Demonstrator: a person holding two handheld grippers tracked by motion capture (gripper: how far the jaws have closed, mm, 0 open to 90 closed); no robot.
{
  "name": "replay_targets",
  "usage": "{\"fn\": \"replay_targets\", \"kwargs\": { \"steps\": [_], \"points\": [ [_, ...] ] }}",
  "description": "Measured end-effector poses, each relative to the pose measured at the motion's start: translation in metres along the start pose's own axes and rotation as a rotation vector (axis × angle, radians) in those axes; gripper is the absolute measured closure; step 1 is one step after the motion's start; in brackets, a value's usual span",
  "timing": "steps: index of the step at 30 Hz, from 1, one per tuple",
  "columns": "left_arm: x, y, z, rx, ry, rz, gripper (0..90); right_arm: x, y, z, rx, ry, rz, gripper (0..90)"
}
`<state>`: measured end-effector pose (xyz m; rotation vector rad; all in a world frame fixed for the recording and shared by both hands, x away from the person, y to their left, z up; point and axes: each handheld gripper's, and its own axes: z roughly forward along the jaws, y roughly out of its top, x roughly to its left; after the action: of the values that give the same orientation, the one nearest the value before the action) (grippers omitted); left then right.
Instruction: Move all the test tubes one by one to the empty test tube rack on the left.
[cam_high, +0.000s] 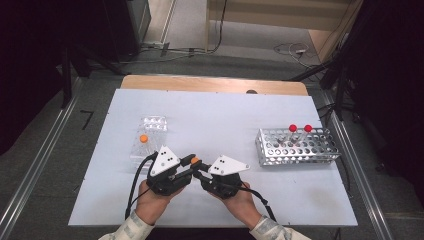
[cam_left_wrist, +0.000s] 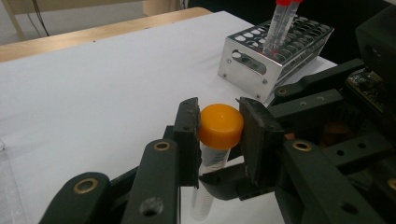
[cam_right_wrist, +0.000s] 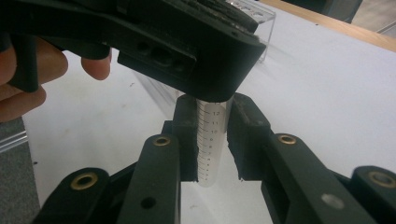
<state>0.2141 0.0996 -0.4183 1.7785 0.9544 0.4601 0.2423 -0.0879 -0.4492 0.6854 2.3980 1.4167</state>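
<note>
At the near middle of the white table (cam_high: 215, 107), I hold the two grippers tip to tip, with a clear tube (cam_left_wrist: 208, 179) standing upright between them. My left gripper (cam_left_wrist: 219, 128) has its jaws pressed on either side of the tube's orange cap (cam_left_wrist: 221, 125), gripping it at the very top. My right gripper (cam_right_wrist: 211, 140) straddles the tube's marked body lower down; its left pad lies against the plastic, a thin gap shows on the other side, so I read those jaws as loosened rather than clamped. In the high view the cap is a small orange spot just where the two grippers meet. A metal rack (cam_high: 296, 146) sits well apart to my right, holding two red-capped tubes (cam_high: 300, 129). A clear plastic rack (cam_high: 148, 137) stands near my left gripper, with another orange-capped tube (cam_high: 143, 139) in it.
</note>
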Motion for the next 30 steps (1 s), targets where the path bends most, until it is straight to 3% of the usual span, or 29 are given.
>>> {"fn": "replay_targets", "kwargs": {
  "steps": [4,10,16,23,30],
  "points": [
    [0.005,0.002,-0.006,-0.012,0.012,-0.01,69.5,-0.002,0.001,-0.002,0.011,0.036,0.007,40.9],
    [0.013,0.004,-0.018,-0.023,0.035,-0.033,69.5,-0.009,-0.002,-0.011,0.024,0.04,0.021,28.1],
    [0.023,0.007,-0.036,-0.036,0.069,-0.054,69.5,-0.02,-0.008,-0.027,0.022,0.015,0.031,26.9],
    [0.044,0.012,-0.062,-0.073,0.135,-0.095,69.5,-0.033,-0.013,-0.043,0.007,-0.026,0.055,26.9],
    [0.058,0.016,-0.079,-0.102,0.186,-0.113,69.5,-0.041,-0.016,-0.049,0.005,-0.051,0.06,27.1]
  ]
}}
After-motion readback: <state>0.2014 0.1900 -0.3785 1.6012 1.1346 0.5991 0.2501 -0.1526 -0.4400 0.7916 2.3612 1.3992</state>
